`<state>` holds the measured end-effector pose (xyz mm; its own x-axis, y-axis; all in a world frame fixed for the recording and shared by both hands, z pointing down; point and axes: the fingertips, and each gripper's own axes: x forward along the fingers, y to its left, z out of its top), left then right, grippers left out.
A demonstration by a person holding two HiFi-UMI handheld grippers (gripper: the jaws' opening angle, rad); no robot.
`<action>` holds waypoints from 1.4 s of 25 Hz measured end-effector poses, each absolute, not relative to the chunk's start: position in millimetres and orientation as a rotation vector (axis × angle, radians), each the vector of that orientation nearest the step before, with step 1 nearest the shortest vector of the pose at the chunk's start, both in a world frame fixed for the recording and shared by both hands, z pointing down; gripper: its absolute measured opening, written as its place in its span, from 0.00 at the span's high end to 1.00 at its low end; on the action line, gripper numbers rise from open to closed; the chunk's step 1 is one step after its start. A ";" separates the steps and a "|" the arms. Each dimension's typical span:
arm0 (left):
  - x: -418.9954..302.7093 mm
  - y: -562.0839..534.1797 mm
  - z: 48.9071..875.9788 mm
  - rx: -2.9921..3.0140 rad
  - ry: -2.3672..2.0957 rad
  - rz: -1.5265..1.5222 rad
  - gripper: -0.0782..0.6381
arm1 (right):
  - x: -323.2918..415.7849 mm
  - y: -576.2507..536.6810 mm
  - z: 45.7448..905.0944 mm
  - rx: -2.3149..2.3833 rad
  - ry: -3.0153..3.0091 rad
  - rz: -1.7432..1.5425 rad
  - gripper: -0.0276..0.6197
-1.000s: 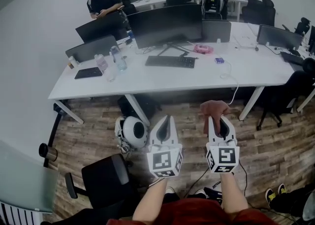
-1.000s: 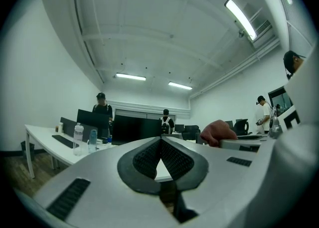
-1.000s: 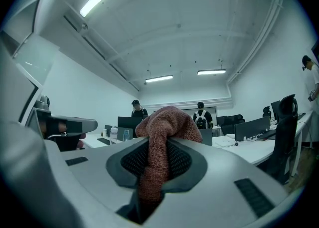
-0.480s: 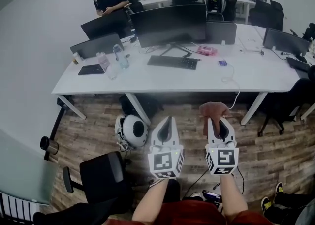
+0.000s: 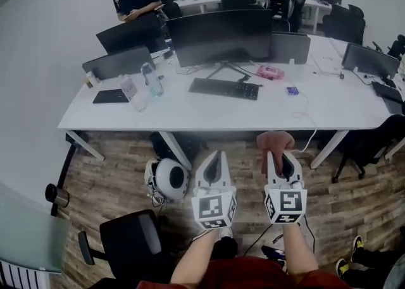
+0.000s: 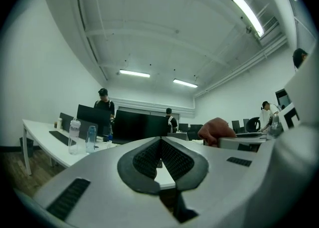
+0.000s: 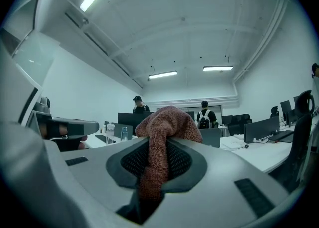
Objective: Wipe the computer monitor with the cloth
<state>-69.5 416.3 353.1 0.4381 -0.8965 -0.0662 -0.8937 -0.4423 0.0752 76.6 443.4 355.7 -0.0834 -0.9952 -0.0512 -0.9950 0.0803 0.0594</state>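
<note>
cloth [image 7: 162,144] pinched between right gripper [image 7: 155,164] fingers

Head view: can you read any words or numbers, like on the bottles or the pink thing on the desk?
No text here can be read.
Bottles: labels too small and blurred.
Pink thing: too small to read.
Keyboard: keys too small.
Marker cubes: black-and-white square patterns only, no words.
Cloth: plain, no print.

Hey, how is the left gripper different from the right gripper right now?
The left gripper has its jaws together on nothing; the right gripper is clamped on the reddish-brown cloth. The left gripper's tip is bare, while the cloth bunches up over the right gripper's tip. Both are white and point toward the white desk.
</note>
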 end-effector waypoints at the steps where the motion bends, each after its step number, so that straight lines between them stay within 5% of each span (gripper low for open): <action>1: -74.4 405.6 352.8 2.635 -1.644 -0.154 0.86 | 73.2 433.3 355.6 2.125 -2.302 -0.123 0.84; 22: -152.2 265.5 341.7 2.615 -1.608 -0.251 0.86 | 7.5 294.9 347.2 2.137 -2.225 -0.172 0.84; 35: -122.7 185.9 341.9 2.634 -1.641 -0.240 0.86 | 36.2 209.2 350.3 2.135 -2.254 -0.200 0.84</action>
<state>-122.7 185.9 341.9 0.4323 -0.8943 -0.1155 -0.8899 -0.4438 0.1052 36.2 209.2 350.3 -0.0580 -0.9961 -0.0660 -0.9922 0.0502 0.1144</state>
